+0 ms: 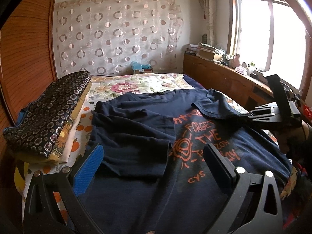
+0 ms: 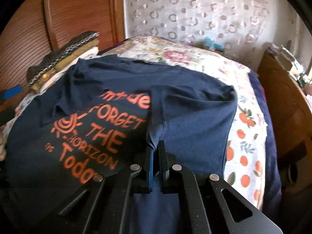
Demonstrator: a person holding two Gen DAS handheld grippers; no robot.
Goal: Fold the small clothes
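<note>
A navy T-shirt (image 1: 136, 128) with orange lettering lies on the bed, its left side folded in over the front. My left gripper (image 1: 154, 152) is open and empty, just above the shirt's folded left part. My right gripper (image 2: 155, 148) is shut on the T-shirt's right side (image 2: 187, 117), pinching a bunched fold of cloth that lies over the print. The right gripper also shows in the left wrist view (image 1: 253, 116), low at the shirt's right sleeve. The orange print (image 2: 101, 130) is partly covered by both folded sides.
A stack of folded patterned clothes (image 1: 46, 117) sits at the bed's left edge, beside a wooden wardrobe (image 1: 25, 58). The floral bedsheet (image 1: 136, 81) stretches behind the shirt. A wooden cabinet (image 1: 224, 74) with clutter runs along the right under the window.
</note>
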